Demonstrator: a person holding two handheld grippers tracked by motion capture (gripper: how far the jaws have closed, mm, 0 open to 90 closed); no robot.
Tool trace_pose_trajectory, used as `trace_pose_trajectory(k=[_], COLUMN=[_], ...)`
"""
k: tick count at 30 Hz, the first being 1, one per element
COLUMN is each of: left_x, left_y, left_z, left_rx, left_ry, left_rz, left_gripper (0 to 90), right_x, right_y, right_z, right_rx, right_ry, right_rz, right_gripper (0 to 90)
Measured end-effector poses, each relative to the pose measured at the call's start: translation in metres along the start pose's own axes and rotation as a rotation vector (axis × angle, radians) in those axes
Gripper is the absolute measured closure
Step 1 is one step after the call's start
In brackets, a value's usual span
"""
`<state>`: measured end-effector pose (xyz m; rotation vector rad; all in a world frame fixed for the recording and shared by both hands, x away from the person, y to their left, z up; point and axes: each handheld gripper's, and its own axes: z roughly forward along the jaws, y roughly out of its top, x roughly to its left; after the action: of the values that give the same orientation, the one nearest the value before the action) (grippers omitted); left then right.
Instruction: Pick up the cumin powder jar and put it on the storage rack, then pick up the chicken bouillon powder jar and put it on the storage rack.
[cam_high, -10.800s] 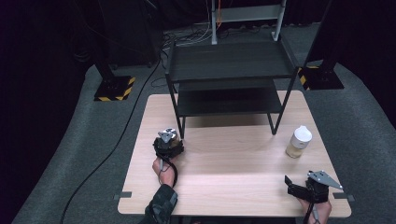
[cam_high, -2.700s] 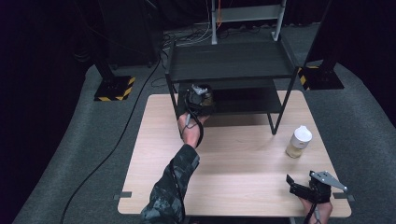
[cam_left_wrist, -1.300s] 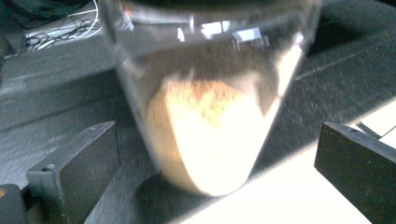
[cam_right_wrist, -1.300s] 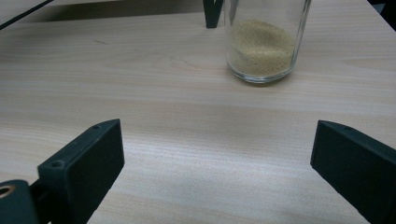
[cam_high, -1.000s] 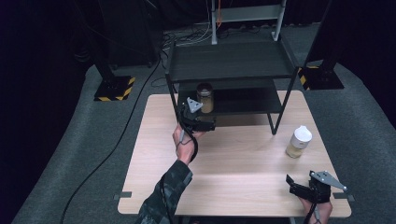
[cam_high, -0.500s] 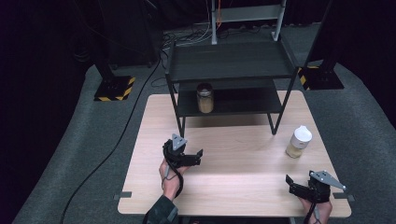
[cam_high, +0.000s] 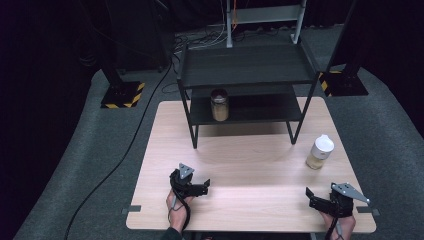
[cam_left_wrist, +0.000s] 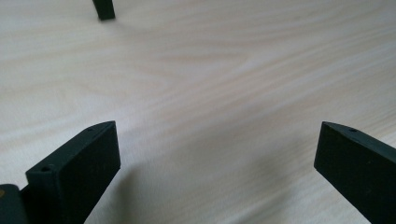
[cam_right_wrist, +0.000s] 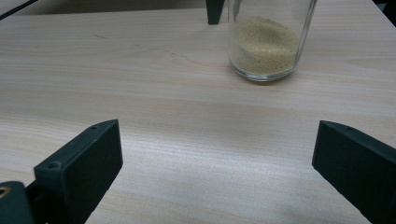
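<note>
The left gripper lies low over the near left part of the wooden table, its jaws spread wide with nothing between them; in the left gripper view they frame bare wood and, at the far edge, one foot of the black shelf rack. The right gripper sits at the near right corner, jaws also wide and empty.

A dark-lidded glass jar with tan contents stands upright on the lower shelf of the rack, toward its left end, its long axis vertical and its lid pointing up. It is well apart from both grippers.

A white-capped glass jar of pale yellow grains stands upright on the table at the right, just near of the rack's right front leg. In the right gripper view its lower part lies ahead of the jaws, slightly right of centre, not touched.
</note>
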<state>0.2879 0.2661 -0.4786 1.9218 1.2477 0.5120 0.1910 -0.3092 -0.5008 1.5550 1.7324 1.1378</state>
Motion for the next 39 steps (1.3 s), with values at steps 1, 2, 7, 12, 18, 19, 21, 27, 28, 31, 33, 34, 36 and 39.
trace_pose_trajectory(k=[1,2,7,12,18,19,21,27,28,31,33,34,36,39], left_x=[0.001,0.001,-0.016,-0.019,-0.015,-0.014,-0.014,-0.014,-0.014,-0.013,-0.013,-0.014,-0.014,-0.013], left_y=[0.000,0.003,0.007,0.012,0.011,0.010,0.010,0.012,0.012,0.011,0.011,0.011,0.011,0.011], left_z=[0.001,0.002,0.005,0.008,0.007,0.007,0.007,0.008,0.008,0.007,0.007,0.008,0.008,0.008], left_rx=[0.006,0.025,0.054,0.085,0.072,0.070,0.068,0.077,0.077,0.071,0.073,0.074,0.073,0.073], left_ry=[-0.004,-0.002,0.065,0.071,0.055,0.053,0.053,0.047,0.047,0.045,0.046,0.046,0.047,0.045], left_rz=[-0.001,-0.005,0.052,0.067,0.054,0.050,0.049,0.058,0.058,0.054,0.055,0.063,0.063,0.060], left_gripper=[0.0,0.0,0.0,0.0,0.0,0.0,0.0,0.0,0.0,0.0,0.0,0.0,0.0,0.0], right_x=[0.000,0.000,-0.002,-0.001,0.000,0.000,0.000,0.001,0.001,0.002,0.002,0.003,0.003,0.004], right_y=[0.000,0.000,-0.002,-0.004,-0.002,-0.001,-0.001,-0.001,-0.001,-0.001,-0.001,-0.002,-0.002,-0.003], right_z=[0.000,0.000,-0.001,-0.002,-0.001,0.000,0.000,0.000,0.000,0.000,0.000,0.000,-0.001,-0.001], right_rx=[0.001,0.000,-0.012,-0.021,-0.010,-0.008,-0.006,-0.005,-0.005,-0.008,-0.008,-0.009,-0.012,-0.018], right_ry=[0.001,0.001,0.002,0.004,0.000,0.000,0.004,-0.006,-0.006,-0.008,-0.011,-0.014,-0.017,-0.018], right_rz=[0.001,0.001,0.009,0.003,0.001,0.002,-0.002,0.000,0.000,-0.001,0.000,-0.001,-0.002,-0.008], right_gripper=[0.2,0.2,0.2,0.0,0.0,0.0,0.0,0.0,0.0,0.0,0.0,0.0,0.0,0.0])
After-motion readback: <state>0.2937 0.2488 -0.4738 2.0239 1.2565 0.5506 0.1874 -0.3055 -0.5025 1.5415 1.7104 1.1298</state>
